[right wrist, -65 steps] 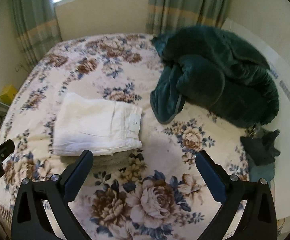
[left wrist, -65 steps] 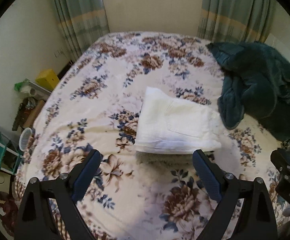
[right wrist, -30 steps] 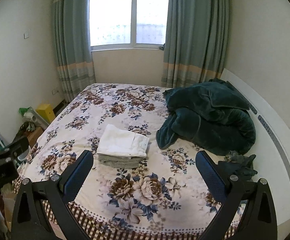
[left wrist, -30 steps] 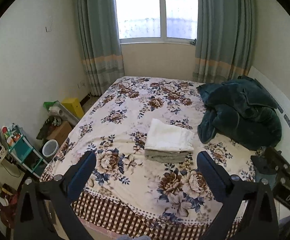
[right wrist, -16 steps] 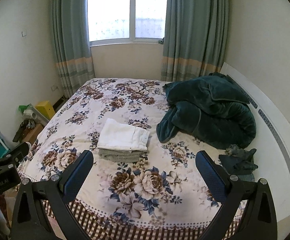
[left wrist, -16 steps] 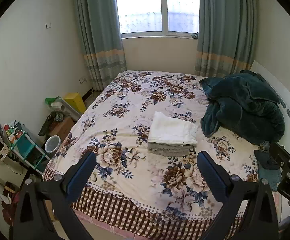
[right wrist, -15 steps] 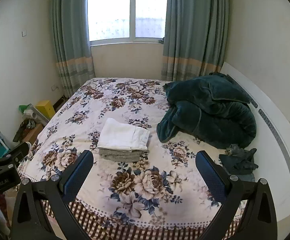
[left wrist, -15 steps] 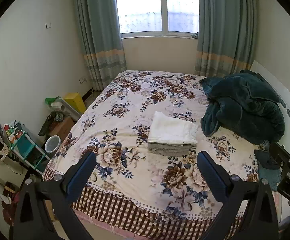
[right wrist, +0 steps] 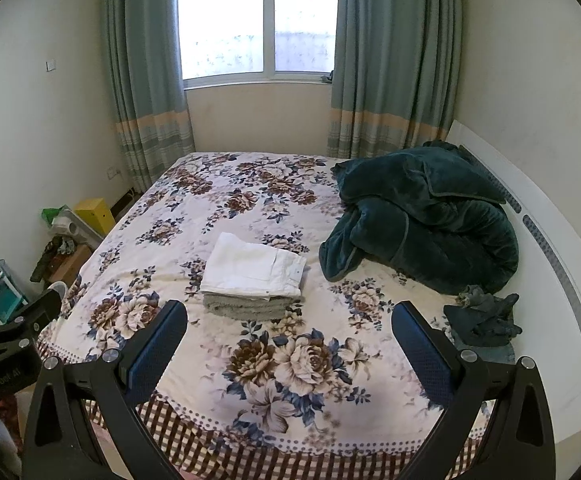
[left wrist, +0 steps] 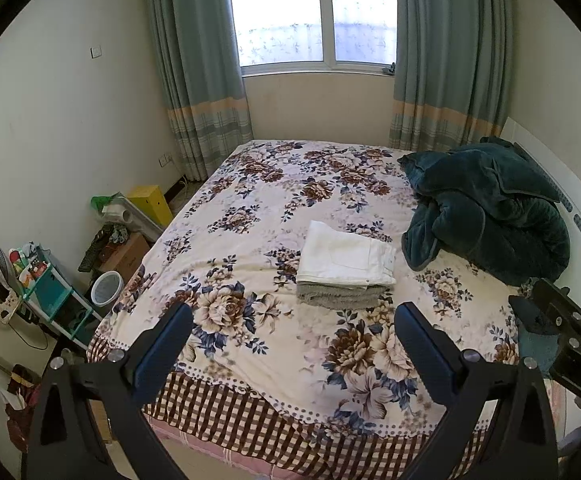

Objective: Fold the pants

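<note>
White pants [left wrist: 346, 256] [right wrist: 254, 268] lie folded into a neat rectangle on top of a folded grey garment [left wrist: 336, 298] [right wrist: 246, 308], in the middle of the floral bed [left wrist: 258, 216] [right wrist: 226, 208]. My left gripper [left wrist: 294, 344] is open and empty, held back beyond the bed's near edge, well short of the stack. My right gripper [right wrist: 290, 340] is also open and empty, at a similar distance. Each gripper's body shows at the edge of the other's view.
A dark green blanket [left wrist: 486, 204] [right wrist: 422, 216] is heaped at the bed's right side, with a small dark cloth [right wrist: 484, 316] beside it. A yellow box [left wrist: 150, 204], a white bucket [left wrist: 106, 288] and a teal shelf [left wrist: 54, 300] crowd the floor on the left. Curtains flank the window.
Both grippers have drawn far back and up from the folded stack, so the whole bed and room now show. They stayed open. In the last half second the view barely shifted.
</note>
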### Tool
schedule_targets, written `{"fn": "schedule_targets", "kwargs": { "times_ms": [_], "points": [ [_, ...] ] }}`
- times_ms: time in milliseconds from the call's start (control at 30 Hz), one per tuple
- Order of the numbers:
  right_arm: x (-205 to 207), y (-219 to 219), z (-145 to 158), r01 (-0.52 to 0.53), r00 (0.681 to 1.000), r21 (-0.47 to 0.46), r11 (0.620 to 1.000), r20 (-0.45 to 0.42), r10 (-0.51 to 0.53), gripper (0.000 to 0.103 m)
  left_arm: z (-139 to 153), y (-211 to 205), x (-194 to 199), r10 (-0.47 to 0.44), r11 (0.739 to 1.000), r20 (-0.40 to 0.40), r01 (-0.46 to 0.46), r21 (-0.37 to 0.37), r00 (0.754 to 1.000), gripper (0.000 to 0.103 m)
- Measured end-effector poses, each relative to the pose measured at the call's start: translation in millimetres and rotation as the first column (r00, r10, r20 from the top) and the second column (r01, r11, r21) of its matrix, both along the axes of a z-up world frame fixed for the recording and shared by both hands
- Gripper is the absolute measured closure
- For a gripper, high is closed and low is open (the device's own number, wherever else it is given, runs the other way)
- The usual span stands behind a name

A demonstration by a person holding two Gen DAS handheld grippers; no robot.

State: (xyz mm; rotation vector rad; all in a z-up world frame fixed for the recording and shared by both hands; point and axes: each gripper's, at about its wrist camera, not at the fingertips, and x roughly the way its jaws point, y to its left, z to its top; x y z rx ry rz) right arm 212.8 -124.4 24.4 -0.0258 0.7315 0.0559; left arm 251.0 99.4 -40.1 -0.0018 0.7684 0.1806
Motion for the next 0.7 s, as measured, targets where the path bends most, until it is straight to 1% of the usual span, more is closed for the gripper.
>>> {"fn": "schedule_targets", "kwargs": {
  "times_ms": [333, 567, 700],
  "points": [
    [-3.1, 1.4, -1.1, -0.009, 1.0, 0.004, 1.0, 0.002, 0.009, 0.0, -0.5, 1.9, -0.7, -0.001, 1.0, 0.006, 0.001, 0.004, 1.0, 0.0],
    [-3.7, 2.5, 1.9, -0.014, 1.0, 0.002, 1.0, 0.007, 0.014, 0.0, 2.0, 4.3, -14.0, 0.019, 1.0, 0.034, -0.019, 0.019, 0.999, 0.0],
    [-1.6, 2.5, 3.4, -0.019, 1.0, 0.004, 1.0, 0.01, 0.019, 0.0, 3.2, 4.2, -12.4, 0.018, 1.0, 0.033, -0.019, 0.019, 0.999, 0.0]
  ]
}}
